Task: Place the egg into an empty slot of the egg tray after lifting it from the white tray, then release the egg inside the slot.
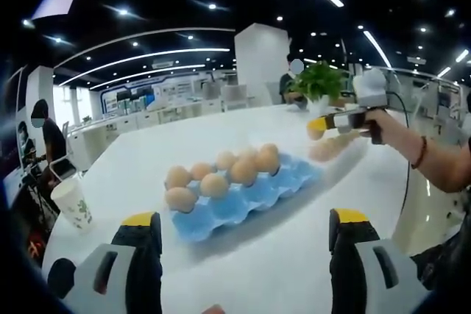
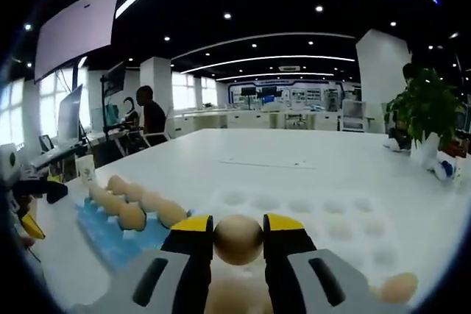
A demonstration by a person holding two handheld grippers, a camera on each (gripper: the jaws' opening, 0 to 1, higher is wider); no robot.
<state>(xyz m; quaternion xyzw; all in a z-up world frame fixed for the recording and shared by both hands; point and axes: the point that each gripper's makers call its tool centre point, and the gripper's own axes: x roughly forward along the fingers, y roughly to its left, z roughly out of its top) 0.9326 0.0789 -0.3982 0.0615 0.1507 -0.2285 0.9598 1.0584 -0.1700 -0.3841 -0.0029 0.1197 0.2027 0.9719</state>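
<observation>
Right hand-held gripper [image 2: 238,239]: jaws clenched on an egg [image 2: 238,240], above the white tray [image 2: 346,218].
Left hand-held gripper [image 1: 246,227]: jaws wide apart, holding nothing.

Seven eggs [image 1: 213,184] sat in one blue egg tray [image 1: 243,200] on the desk [image 1: 257,270]. One egg [image 2: 238,239] was held between the right gripper's [image 2: 238,244] two fingers [image 2: 193,244]. One more egg [image 2: 398,287] lay on one white tray [image 2: 331,218]. One paper cup [image 1: 73,204] and one potted plant [image 1: 319,82] stood there.
</observation>
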